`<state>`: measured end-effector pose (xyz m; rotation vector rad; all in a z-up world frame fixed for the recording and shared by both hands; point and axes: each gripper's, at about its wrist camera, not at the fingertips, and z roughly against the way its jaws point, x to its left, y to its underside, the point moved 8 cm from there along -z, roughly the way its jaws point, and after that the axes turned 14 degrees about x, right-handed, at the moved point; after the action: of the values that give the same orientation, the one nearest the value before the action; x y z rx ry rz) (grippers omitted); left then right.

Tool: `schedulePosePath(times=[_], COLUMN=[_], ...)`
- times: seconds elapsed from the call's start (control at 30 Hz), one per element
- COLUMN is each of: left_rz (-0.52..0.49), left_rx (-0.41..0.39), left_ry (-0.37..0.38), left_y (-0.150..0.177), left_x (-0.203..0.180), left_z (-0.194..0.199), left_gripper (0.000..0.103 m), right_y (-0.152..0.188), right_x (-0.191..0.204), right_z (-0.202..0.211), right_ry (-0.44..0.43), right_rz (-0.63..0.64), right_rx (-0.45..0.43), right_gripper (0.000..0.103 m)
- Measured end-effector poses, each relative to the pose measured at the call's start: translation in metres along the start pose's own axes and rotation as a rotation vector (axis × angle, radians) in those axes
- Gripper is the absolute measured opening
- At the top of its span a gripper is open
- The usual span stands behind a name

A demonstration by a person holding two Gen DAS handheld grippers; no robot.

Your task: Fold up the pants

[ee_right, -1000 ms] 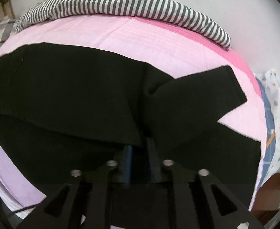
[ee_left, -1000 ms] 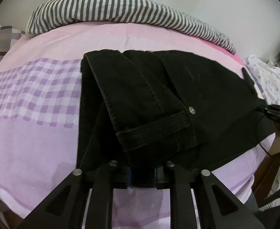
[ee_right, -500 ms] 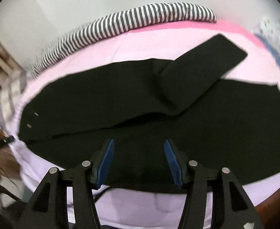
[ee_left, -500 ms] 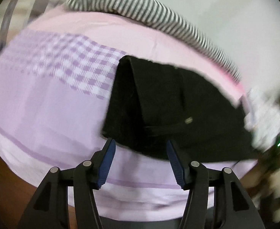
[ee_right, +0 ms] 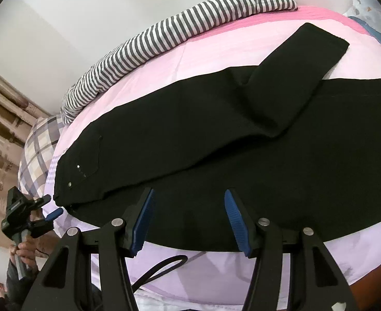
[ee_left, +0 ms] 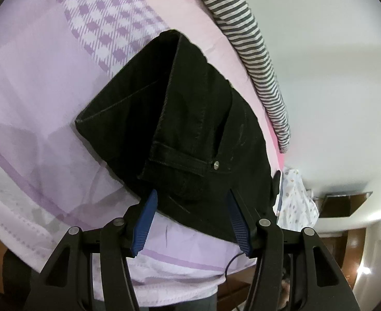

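Observation:
Black pants point(ee_right: 216, 140) lie folded lengthwise on the pink and lilac bed. The upper leg's end point(ee_right: 307, 64) is turned back at an angle across the lower leg. In the left wrist view the waistband end point(ee_left: 180, 134) with a silver rivet lies just beyond my left gripper point(ee_left: 191, 202), which is open and empty at the near edge of the cloth. My right gripper point(ee_right: 189, 204) is open and empty at the near edge of the lower leg. The left gripper also shows in the right wrist view point(ee_right: 49, 207), by the waist end.
A striped grey-and-white pillow roll point(ee_right: 180, 31) lies along the far side of the bed by the white wall. A plaid pillow point(ee_right: 37, 150) sits at the head end. A spotted white cloth point(ee_left: 294, 197) hangs past the foot. A black cable point(ee_right: 161, 267) runs below the bed edge.
Both grippers were shut on the pants a second ago. They have opened, let the cloth drop onto the bed, and pulled back toward the near edge.

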<state>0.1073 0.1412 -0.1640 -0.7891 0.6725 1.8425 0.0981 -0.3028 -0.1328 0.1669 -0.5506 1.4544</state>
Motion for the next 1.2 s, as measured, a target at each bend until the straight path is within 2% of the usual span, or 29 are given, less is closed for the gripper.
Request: schedulePosePath(times=[0.3, 0.43, 0.57, 0.8, 1.03, 1.2], left_rz=[0.055, 0.046, -0.012, -0.023, -0.005, 0.001], left_rx=[-0.032, -0.075, -0.124, -0.15, -0.148, -0.14], left_ry=[0.034, 0.016, -0.031, -0.02, -0.01, -0.03], left_y=[-0.015, -0.017, -0.021, -0.028, -0.033, -0.033], left_x=[0.007, 0.008, 0.0, -0.008, -0.005, -0.003], left_z=[-0.015, -0.015, -0.01, 0.002, 0.006, 0.005], left_gripper=[0.053, 0.03, 0.02, 0.019, 0.019, 0.019], right_y=[-0.003, -0.007, -0.015, -0.028, -0.051, -0.073], right_x=[-0.007, -0.016, -0.035, -0.067, -0.112, -0.138], right_z=[-0.008, -0.006, -0.001, 0.003, 0.011, 0.015], right_ry=[-0.002, 0.007, 0.033, -0.001, -0.083, -0.073], right_rz=[-0.034, -0.062, -0.116, -0.24, -0.406, -0.447], right_rx=[0.009, -0.012, -0.042, -0.083, -0.153, -0.187], right_gripper=[0.054, 0.054, 0.054, 0.054, 0.053, 0.053])
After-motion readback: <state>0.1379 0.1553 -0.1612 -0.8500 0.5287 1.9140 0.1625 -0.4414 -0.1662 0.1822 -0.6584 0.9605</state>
